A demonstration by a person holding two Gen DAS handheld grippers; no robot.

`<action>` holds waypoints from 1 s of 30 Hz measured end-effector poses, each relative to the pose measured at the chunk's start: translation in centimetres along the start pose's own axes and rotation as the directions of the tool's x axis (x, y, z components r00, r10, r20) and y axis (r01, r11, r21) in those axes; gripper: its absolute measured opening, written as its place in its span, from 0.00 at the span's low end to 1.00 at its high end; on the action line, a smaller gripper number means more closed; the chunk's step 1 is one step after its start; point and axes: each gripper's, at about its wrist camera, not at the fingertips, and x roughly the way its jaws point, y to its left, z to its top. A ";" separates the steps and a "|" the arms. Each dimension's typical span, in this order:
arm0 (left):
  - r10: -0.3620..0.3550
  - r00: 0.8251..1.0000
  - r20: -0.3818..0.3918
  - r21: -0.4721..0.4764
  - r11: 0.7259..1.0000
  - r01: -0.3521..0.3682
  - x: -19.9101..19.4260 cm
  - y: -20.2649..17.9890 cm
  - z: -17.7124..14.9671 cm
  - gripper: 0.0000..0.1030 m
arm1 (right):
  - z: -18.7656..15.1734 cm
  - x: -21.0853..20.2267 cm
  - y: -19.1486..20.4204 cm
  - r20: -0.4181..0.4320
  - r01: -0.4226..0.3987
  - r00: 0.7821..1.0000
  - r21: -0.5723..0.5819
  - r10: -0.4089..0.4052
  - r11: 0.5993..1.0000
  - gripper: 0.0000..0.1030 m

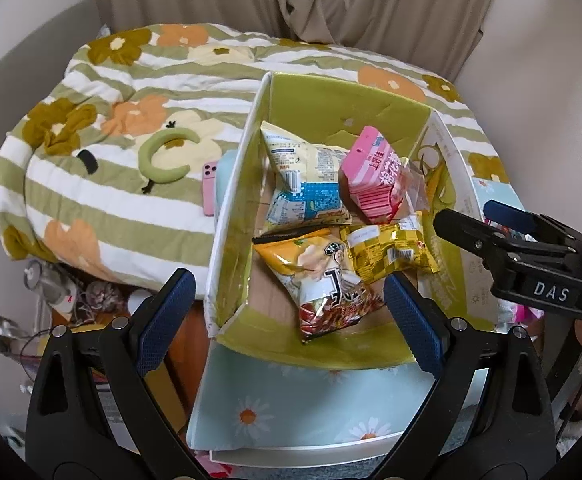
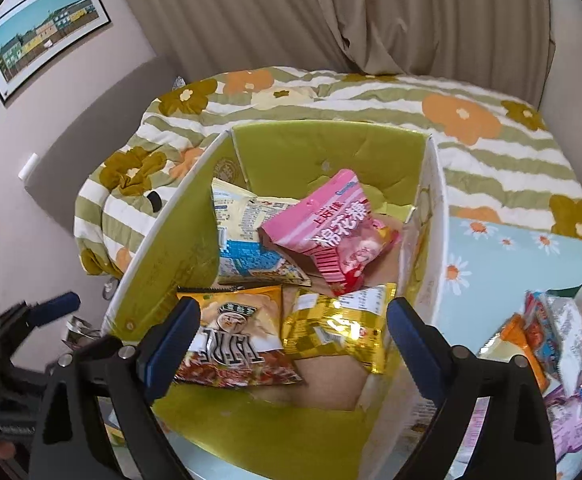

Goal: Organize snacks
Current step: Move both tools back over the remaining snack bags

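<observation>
Box (image 2: 323, 152): standing open on the bed, holding four packets.
Gold packet (image 2: 339, 328): light, crinkly, slippery; best pinched at a sealed edge.
Right gripper (image 2: 291, 340): jaws gaping, gripping nothing.
Left gripper (image 1: 287, 320): jaws likewise hanging wide, empty.

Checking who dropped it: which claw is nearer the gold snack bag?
Right. The right claw hangs open directly over the gold bag in the box; the left claw is open over the orange bag beside it.

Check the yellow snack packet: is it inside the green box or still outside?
Inside. The yellow snack packet lies on the green box floor among other packets.
</observation>
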 end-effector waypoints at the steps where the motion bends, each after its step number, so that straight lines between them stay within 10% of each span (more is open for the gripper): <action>1: -0.002 1.000 0.003 0.003 1.000 0.002 -0.2 0.0 0.0 0.92 | 0.0 -0.2 -0.1 0.002 -0.003 1.000 0.002 0.003 1.000 0.90; 16: -0.109 0.992 0.063 0.133 0.986 0.100 -4.1 -2.9 1.1 0.92 | -1.3 -8.4 -0.7 0.129 0.084 0.987 0.070 -0.092 0.994 0.90; 30: -0.238 0.970 0.057 0.278 0.937 0.214 -4.8 -12.0 -1.2 0.92 | -6.3 -16.8 -9.1 0.196 0.249 0.938 0.193 -0.286 0.949 0.90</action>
